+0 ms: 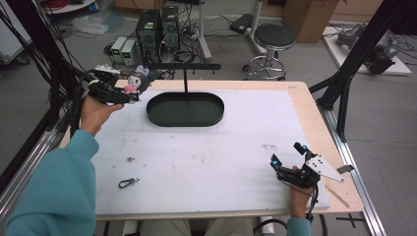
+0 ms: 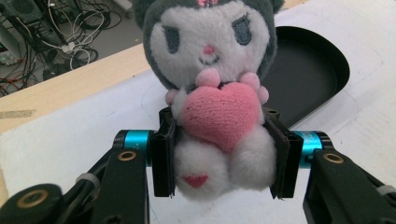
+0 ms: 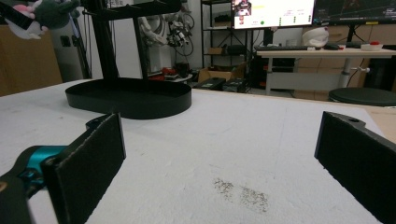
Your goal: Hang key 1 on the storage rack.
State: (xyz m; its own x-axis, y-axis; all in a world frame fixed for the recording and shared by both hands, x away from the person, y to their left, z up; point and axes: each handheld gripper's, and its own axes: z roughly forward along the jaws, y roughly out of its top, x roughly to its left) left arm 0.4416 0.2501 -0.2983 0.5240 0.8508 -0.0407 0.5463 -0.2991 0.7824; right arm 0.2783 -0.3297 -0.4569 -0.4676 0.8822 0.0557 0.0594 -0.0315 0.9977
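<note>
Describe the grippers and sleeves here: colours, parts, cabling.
Both grippers are black two-jaw units with flat black pads and cyan cylindrical fittings at the jaw bases. The left gripper has brass-coloured pivot rivets; the right gripper carries a grey three-cornered plate and trails a black cable. Sleeves are teal.

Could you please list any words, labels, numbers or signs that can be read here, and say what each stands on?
None can be read.
Monitor: text on the screen, too small and blurred.
Plush toy in the left gripper: a small red heart, no lettering.
</note>
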